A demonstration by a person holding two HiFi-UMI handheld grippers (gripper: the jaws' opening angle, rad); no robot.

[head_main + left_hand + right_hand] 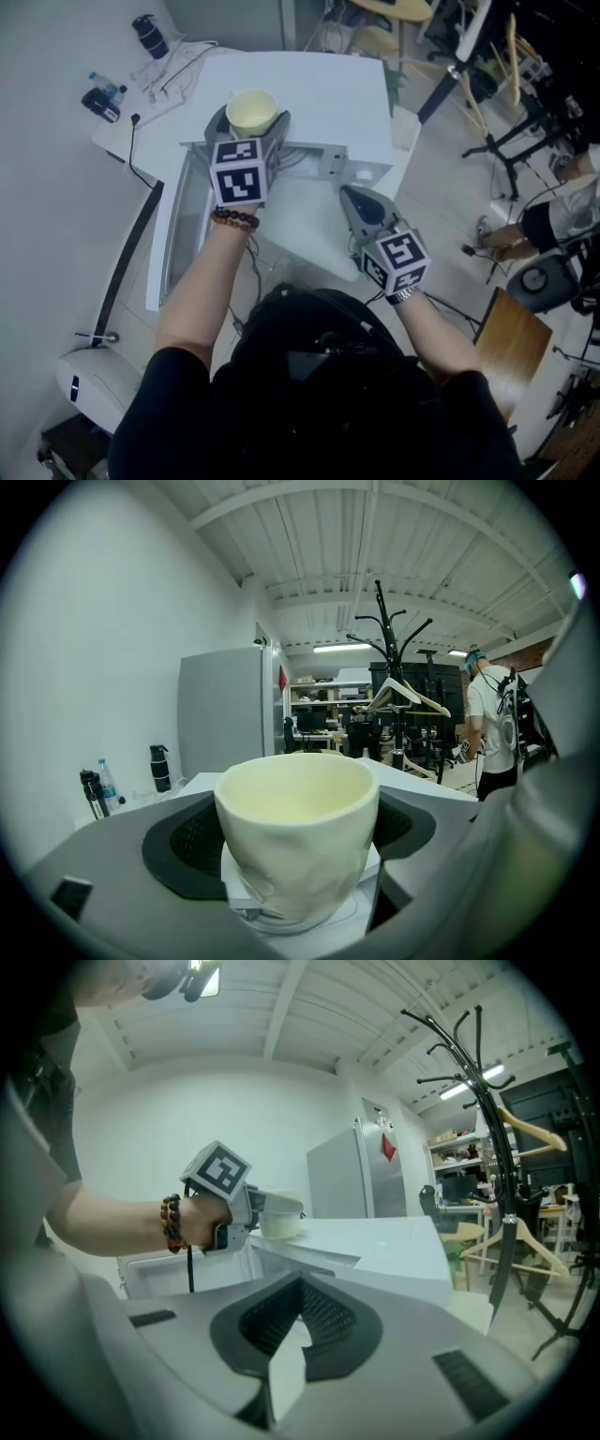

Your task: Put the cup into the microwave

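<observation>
As the head view looks down, the pale yellow, thick-walled cup [251,112] sits at upper centre, pinched by the left gripper [249,129] over the front edge of the white microwave [352,103]. The microwave's door [178,234] hangs open at left, and the right gripper [349,194] waits right of centre.

In the left gripper view the cup fills the lower centre, upright and seemingly empty, with a dark pad pressed on each side of its wall. It looks stiff, smooth and chippable, likely ceramic with some heft, so this mid-wall hold suits it.

In the right gripper view the jaws are pressed together on nothing, and the cup shows left of centre, level with the microwave's top.
</observation>
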